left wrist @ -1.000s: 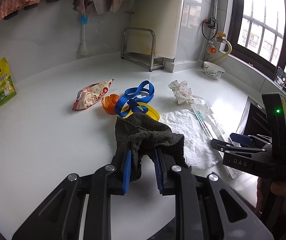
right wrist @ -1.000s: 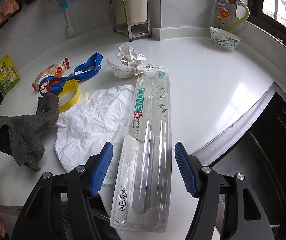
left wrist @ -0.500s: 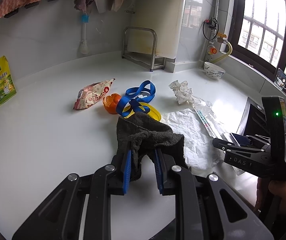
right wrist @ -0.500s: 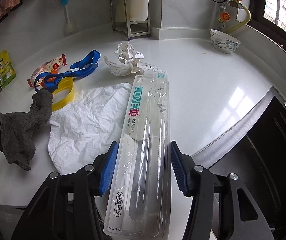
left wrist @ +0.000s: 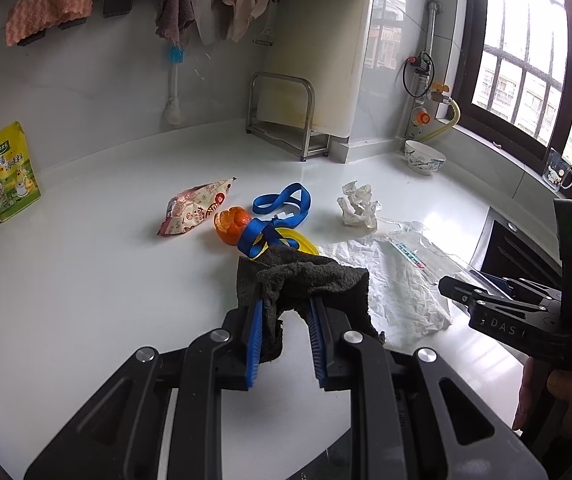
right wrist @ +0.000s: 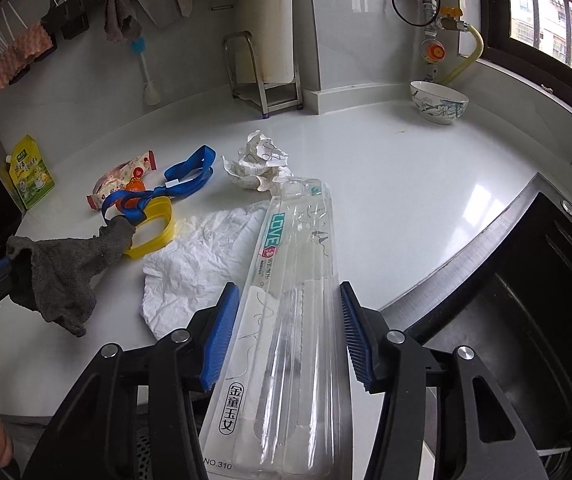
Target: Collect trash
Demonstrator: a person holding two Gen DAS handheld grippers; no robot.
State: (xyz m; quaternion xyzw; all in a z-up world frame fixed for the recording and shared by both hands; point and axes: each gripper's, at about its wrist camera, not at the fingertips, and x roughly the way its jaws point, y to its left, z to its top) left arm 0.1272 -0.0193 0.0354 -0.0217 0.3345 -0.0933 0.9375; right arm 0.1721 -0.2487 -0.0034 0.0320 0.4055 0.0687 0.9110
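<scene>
The right gripper (right wrist: pixel 284 334) had closed its fingers onto the long clear plastic toothbrush package (right wrist: pixel 286 320), raised at the white desk's (left wrist: pixel 86 272) edge. The left gripper (left wrist: pixel 284 334) clamped a dark grey cloth (left wrist: pixel 302 280). Next, probably, carrying the package to a bin.

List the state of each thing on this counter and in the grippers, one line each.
left gripper: shut on the grey rag.
right gripper: jaws just closed in on the clear toothbrush package, pads at its edges.
white paper sheet: flat, wrinkled, partly under the package.
paper ball: crumpled.
orange peel: empty, lying open.
blue strap: looped, loose.
snack wrapper: flattened, torn open.
bowl: upright.
</scene>
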